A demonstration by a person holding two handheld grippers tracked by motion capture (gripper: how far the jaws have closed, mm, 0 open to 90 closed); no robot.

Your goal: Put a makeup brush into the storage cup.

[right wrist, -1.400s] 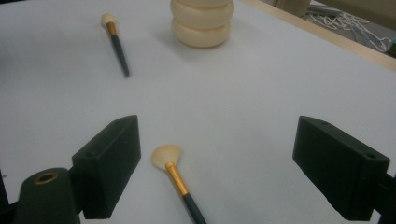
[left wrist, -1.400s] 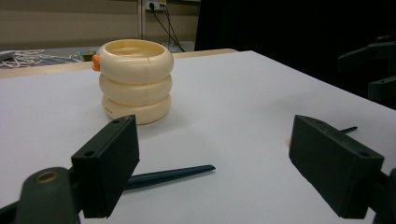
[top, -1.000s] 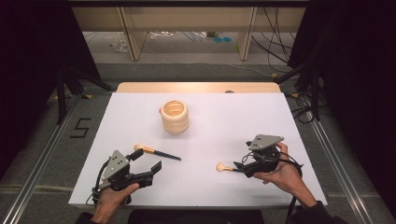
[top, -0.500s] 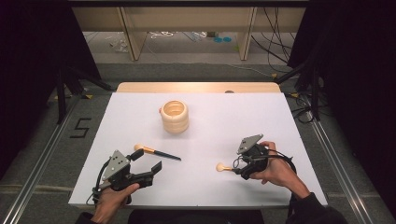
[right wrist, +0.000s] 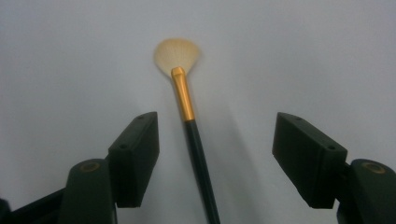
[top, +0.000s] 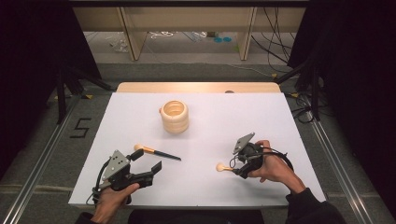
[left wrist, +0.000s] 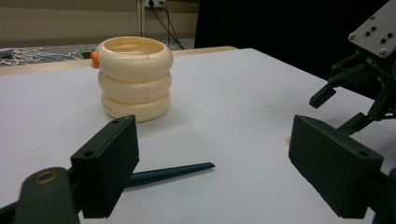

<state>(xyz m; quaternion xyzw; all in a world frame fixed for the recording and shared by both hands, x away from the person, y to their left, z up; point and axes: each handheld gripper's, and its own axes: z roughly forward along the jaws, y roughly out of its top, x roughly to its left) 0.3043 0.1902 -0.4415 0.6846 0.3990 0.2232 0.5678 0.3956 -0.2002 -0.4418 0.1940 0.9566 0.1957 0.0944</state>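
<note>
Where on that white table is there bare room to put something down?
The white table is bare along its far right, beyond the ringed cream holder, and along its far left edge. The middle strip between the two brushes is free too. It is crowded near the front: one brush beside the left tongs, another brush between the open right tongs.

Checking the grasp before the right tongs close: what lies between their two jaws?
In the right gripper view the dark handle of a fan brush lies on the white table between the jaws of the right tongs, which have just been closing, touching neither.

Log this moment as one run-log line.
right gripper: closing, astride brush, no contact | left gripper: open, idle | second brush: on table | holder: upright
</note>
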